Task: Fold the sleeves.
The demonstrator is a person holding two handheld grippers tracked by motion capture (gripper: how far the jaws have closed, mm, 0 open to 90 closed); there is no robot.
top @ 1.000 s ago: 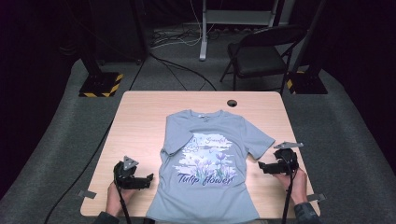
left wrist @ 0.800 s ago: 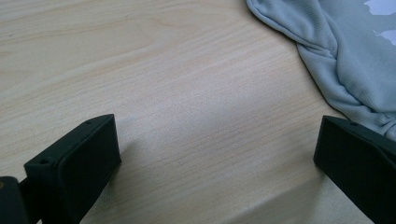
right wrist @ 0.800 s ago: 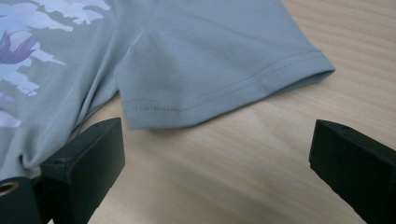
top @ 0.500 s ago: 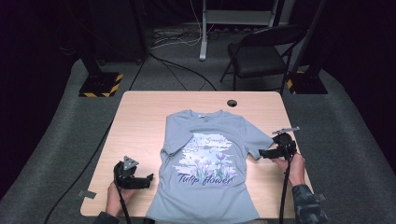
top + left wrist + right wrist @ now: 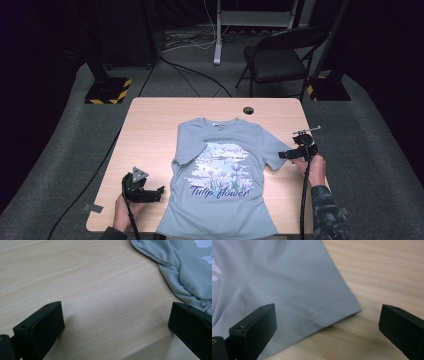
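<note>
A pale blue T-shirt [image 5: 220, 175] with a flower print lies flat, front up, on the wooden table [image 5: 150, 130]. My right gripper [image 5: 283, 155] is open at the shirt's right sleeve; in the right gripper view the sleeve hem [image 5: 329, 312] lies between its jaws. My left gripper [image 5: 159, 194] is open on bare wood left of the shirt's lower side. In the left gripper view the shirt's rumpled left sleeve [image 5: 175, 272] lies ahead, and its edge reaches the right jaw.
A small black round hole [image 5: 248, 110] sits near the table's far edge. A folding chair [image 5: 280, 55] and stand bases [image 5: 107, 90] stand on the floor beyond. A cable [image 5: 304, 200] trails from the right gripper toward the near edge.
My right gripper has moved away from the near edge, up to the shirt's right sleeve. The left gripper has stayed in place.
</note>
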